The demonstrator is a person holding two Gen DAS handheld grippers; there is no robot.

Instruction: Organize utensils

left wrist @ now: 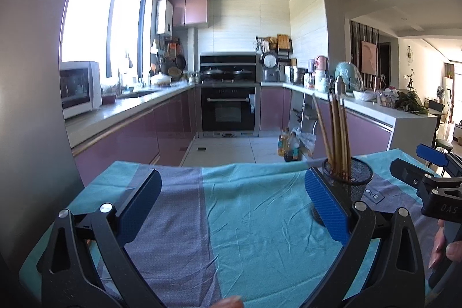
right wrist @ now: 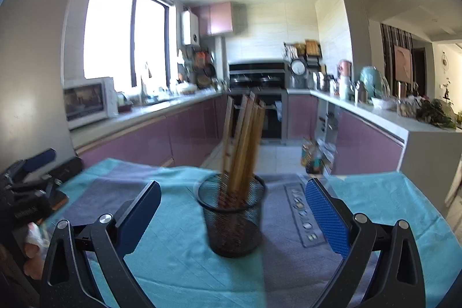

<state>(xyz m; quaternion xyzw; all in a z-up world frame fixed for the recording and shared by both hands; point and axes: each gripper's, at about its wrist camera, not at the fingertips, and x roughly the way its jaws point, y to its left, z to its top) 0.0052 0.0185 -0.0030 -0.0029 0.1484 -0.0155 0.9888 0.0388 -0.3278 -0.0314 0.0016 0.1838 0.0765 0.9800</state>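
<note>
Chopsticks (right wrist: 244,140) stand in a mesh cup (right wrist: 232,218) on the cloth-covered counter (right wrist: 179,259); both grippers, left (left wrist: 232,210) and right (right wrist: 232,217), have jaws wide, empty.

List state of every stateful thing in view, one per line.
left gripper: open, fingers wide apart, holding nothing
right gripper: open, empty, lined up on the cup
mesh cup: upright on the cloth, holding chopsticks
chopsticks: standing in the cup, leaning slightly
tablecloth: spread flat, lightly creased
oven: door closed
microwave: door closed
</note>
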